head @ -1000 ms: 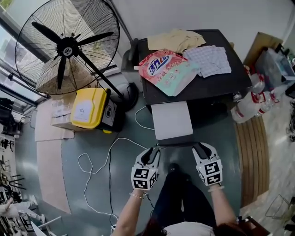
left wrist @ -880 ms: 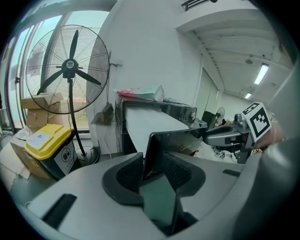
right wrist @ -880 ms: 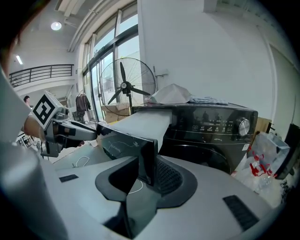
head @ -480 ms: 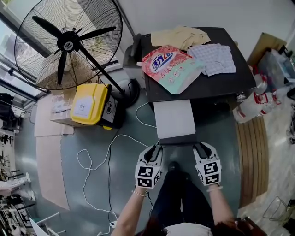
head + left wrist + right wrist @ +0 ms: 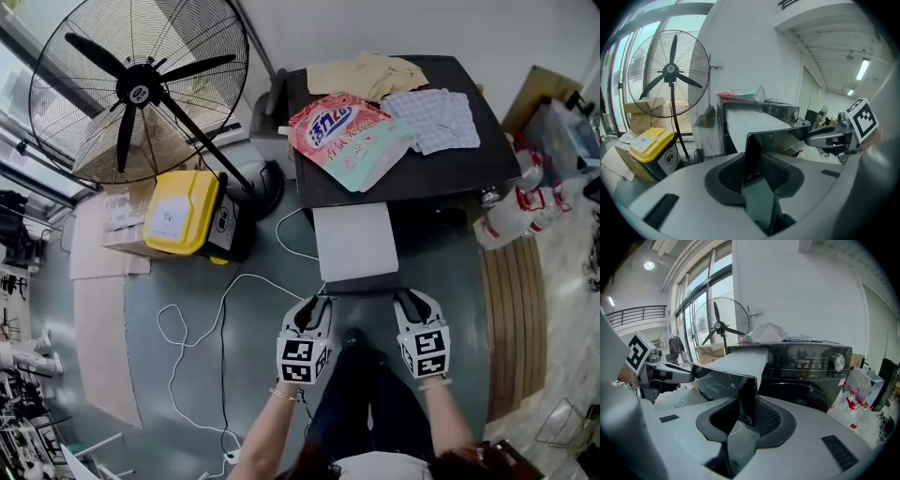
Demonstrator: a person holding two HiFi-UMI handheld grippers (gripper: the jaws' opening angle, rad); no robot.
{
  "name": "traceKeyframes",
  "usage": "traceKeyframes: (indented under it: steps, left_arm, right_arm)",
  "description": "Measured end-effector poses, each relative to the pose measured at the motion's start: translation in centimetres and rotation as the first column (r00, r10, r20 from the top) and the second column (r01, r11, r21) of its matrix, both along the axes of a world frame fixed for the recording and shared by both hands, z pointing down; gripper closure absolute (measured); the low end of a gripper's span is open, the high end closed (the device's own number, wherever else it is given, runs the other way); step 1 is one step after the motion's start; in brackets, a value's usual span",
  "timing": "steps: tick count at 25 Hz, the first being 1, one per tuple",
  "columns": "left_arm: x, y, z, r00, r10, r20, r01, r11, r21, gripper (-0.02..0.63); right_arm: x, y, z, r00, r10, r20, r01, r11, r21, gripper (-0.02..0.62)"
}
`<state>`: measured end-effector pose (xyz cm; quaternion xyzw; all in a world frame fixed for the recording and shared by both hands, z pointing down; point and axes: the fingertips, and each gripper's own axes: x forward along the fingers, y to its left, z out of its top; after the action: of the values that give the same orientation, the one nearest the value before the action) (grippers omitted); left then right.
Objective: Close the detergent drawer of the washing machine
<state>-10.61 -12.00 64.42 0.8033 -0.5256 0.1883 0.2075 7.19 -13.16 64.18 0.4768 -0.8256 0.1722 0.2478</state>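
Left side: left gripper set at the left end of the dark front panel, jaws closing round the panel's edge, not yet clamped firm.

Centre: detergent drawer drawn far out of the washing machine. Projects toward the near side, pale top face exposed, front panel nearest the person.

Right side: right gripper set at the right end of the same panel, jaws likewise closing round its edge. Sliver of gap visible beside one pad.

Recommended procedure, as judged from this position:
1. Finish closing both grippers on the panel before applying any push.
2. Push toward the far side, straight along the drawer's run.
3. Apply equal effort at both ends; uneven effort likely to skew the drawer and bind it.
4. Keep the panel upright; avoid lifting or pressing down.
5. Let go just before the panel meets the machine front, to avoid trapping the gripper tips, then seat with a light press.
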Motion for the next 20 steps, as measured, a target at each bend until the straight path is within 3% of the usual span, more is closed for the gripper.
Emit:
traceKeyframes:
  steps: [20]
  left_arm:
    - [-0.18, -0.69, -0.71, 1.000, 0.002, -0.012, -0.003, 1.000, -0.016, 0.491]
  right_arm:
    - [-0.07, -0.69, -0.76, 1.000, 0.028, 0.004, -0.028, 1.000, -0.004, 0.474]
